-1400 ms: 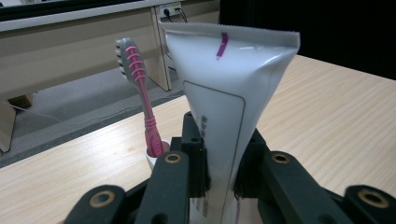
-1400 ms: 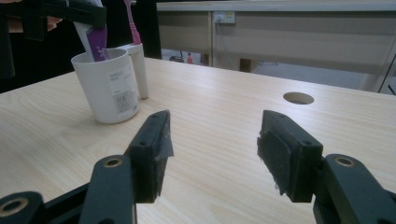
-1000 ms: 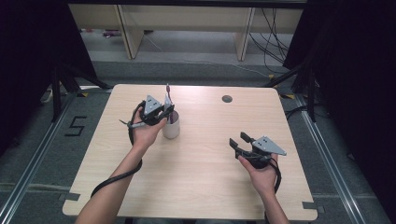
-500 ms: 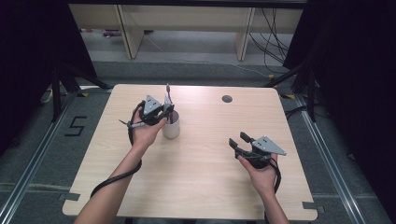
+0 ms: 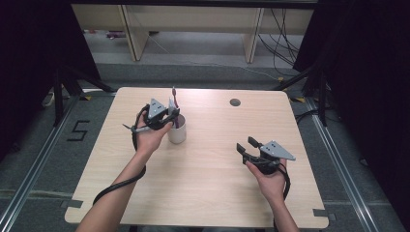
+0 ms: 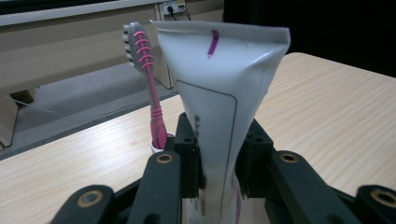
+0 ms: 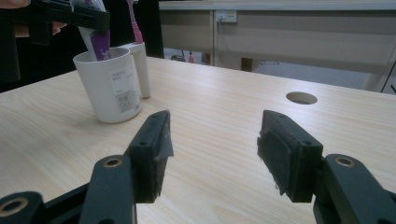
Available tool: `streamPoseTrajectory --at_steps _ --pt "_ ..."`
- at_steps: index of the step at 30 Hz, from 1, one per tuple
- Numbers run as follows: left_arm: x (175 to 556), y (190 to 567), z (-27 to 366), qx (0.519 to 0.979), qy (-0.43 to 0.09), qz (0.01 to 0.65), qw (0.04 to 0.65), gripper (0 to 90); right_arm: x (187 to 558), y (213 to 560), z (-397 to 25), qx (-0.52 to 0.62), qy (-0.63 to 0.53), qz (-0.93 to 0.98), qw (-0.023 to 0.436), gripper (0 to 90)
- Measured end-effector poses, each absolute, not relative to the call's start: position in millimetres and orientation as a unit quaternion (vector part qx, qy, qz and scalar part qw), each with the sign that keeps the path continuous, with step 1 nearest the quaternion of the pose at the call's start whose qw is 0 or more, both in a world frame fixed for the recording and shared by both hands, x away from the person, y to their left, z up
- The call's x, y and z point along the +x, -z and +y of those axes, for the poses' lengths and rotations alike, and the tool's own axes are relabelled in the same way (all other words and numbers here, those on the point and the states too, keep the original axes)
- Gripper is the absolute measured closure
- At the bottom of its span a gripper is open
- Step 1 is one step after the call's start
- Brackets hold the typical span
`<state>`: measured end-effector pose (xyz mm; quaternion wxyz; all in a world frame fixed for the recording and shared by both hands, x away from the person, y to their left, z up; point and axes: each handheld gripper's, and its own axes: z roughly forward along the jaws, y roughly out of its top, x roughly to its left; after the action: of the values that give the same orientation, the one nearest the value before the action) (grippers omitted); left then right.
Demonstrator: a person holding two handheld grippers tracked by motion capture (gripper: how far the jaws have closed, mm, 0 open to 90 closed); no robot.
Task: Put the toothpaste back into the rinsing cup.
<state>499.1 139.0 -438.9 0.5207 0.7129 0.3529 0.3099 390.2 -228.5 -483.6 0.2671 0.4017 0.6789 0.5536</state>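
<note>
My right hand-held gripper (image 5: 248,146) sits nearest me at the right of the counter (image 5: 217,193), jaws wide apart with nothing between them, pointing toward the cup. My left hand-held gripper (image 6: 218,163) is clamped on the toothpaste tube (image 6: 219,93), pads pressed to both flat faces of its lower body. The tube stands close to upright, long axis vertical, crimped flat end up and purple cap end down inside the white cup (image 7: 109,86); in the right gripper view it leans slightly. The cup stands on the counter left of centre, just beyond my left hand (image 5: 150,137).

Count: one tube, one pink toothbrush (image 6: 147,79), one cup. The toothbrush stands bristles up in a narrow side holder on the cup, just beside the tube and apart from it.

Farther off, one round hole (image 5: 235,102) is cut in the counter near its far edge, well apart from the cup. Beyond the counter, wooden shelving (image 5: 193,24) and cables lie on the floor.
</note>
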Motion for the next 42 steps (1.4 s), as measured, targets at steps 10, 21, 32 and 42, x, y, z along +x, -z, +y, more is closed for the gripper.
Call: streamPoseTrajectory --at_steps 10,21,32,42 --pt "500 439 139 0.712 -0.310 0.356 0.520 68.9 393 485 -229 0.385 -0.556 0.685 0.272 44.1" --pt "501 438 139 0.709 -0.310 0.359 0.522 64.8 393 485 -229 0.386 -0.556 0.684 0.271 44.0" --pt "497 436 141 0.704 -0.311 0.367 0.523 53.5 392 485 -229 0.392 -0.554 0.683 0.270 44.0" --pt "483 431 147 0.703 -0.313 0.365 0.525 41.1 392 486 -228 0.397 -0.555 0.681 0.264 43.9"
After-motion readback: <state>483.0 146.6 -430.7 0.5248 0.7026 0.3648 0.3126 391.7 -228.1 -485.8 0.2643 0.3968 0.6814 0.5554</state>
